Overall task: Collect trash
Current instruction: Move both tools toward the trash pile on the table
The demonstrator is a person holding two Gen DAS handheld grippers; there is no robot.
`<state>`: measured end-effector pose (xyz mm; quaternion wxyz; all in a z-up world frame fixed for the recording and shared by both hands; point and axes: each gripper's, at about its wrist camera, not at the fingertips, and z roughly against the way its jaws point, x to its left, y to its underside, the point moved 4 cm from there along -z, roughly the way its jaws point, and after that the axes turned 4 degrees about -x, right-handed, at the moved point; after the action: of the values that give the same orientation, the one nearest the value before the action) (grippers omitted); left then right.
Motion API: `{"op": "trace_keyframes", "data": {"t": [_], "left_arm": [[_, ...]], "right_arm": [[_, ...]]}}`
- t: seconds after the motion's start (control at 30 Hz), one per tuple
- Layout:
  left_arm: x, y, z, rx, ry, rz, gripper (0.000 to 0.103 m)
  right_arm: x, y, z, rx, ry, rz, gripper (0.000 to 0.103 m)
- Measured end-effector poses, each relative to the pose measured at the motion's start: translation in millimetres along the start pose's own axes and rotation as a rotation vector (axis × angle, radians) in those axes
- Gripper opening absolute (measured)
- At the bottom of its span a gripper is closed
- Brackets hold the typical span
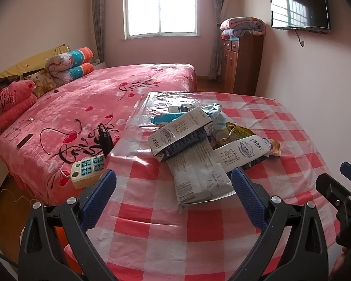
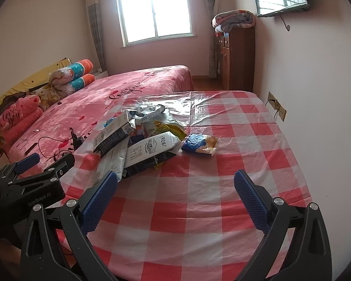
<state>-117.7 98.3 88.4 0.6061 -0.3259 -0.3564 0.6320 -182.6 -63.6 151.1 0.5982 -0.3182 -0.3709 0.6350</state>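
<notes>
Trash pile [image 1: 194, 145] sits on the table with the red-and-white checked plastic cloth [image 1: 170, 238], toward its far left part, near the edge beside the bed [image 1: 86, 107]. Pile is loose, overlapping, crumpled packaging.

Contents, counted as far as visible:
- Two white-and-dark milk cartons with printed lettering. One [image 1: 180, 133] lies flattened on top at the left; the other [image 1: 243, 152] lies at the right, tilted.
- One flat grey printed bag [image 1: 199, 180] underneath, its near end sticking out toward the left gripper.
- One yellow crinkled wrapper [image 1: 238, 133] wedged between the cartons.
- One large clear plastic bag [image 1: 166, 105] at the far side, something blue and white inside it; contents too blurred to name.
- One small blue-and-yellow snack packet [image 2: 201, 145], lying apart from the pile on its right, flat on the cloth.

No bin or other trash container in view.

Left gripper [image 1: 174, 182]: jaws spread wide, nothing held, blue pads either side of the near end of the grey bag, hovering just short of it. Contact not certain.

Right gripper [image 2: 175, 187]: jaws spread wide, empty, over bare cloth, near the snack packet but clear of it.

On the bed: one white power strip [image 1: 86, 171], one black charger [image 1: 105, 138] with cable.
</notes>
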Motion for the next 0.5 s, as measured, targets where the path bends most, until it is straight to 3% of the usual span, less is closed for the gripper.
{"op": "trace_keyframes", "data": {"t": [0.5], "left_arm": [[-7.3,-3.3,6.0,-0.026,-0.003,-0.020,0.099]], "right_arm": [[-6.1,-3.4,8.4,-0.028,0.005,0.001,0.099]]}}
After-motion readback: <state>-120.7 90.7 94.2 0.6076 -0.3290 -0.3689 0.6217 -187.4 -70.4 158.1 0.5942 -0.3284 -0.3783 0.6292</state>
